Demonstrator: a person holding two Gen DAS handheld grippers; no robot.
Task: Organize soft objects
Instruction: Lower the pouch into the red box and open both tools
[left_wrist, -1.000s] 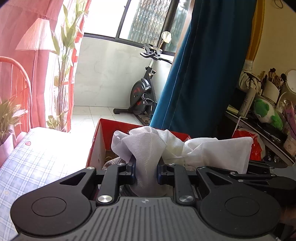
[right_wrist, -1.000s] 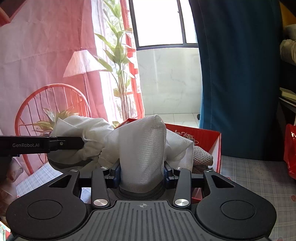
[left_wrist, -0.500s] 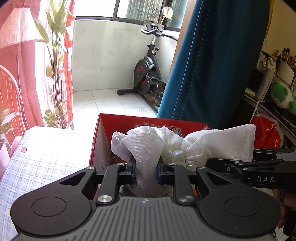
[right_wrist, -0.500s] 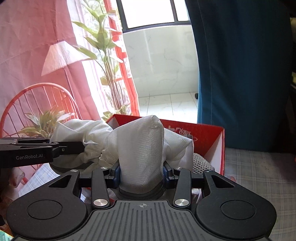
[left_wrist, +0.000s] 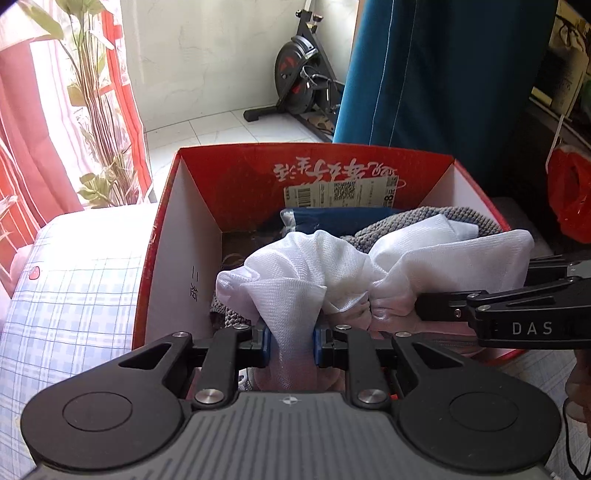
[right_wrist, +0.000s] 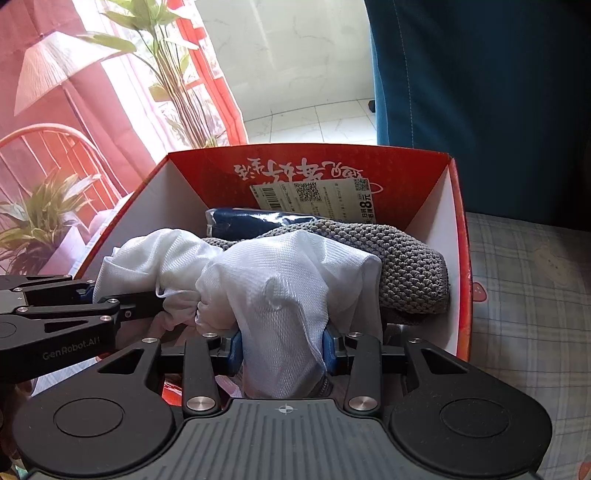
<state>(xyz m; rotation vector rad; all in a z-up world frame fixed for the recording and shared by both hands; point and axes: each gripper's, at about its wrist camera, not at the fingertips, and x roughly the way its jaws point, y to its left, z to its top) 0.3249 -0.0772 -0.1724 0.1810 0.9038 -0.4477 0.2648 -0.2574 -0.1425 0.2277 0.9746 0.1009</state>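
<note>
White mesh cloth (left_wrist: 332, 266), bunched between your two tools just above the red box (left_wrist: 236, 177), looks light, limp and slippery. Left gripper (left_wrist: 291, 339) and right gripper (right_wrist: 282, 347) each clench a gathered end; hold those thick folds, since thin edges would likely slide out.

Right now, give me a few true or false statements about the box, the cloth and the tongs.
1. Both tongs grip the same white mesh cloth. True: left tongs, right tongs.
2. The red box is empty. False: a grey knit item and a dark blue item lie inside.
3. The cloth hangs over the box. True.
4. The box sits on bare tiles. False: on a checked bed cover.
5. The box's far wall bears a barcode label. True.
</note>
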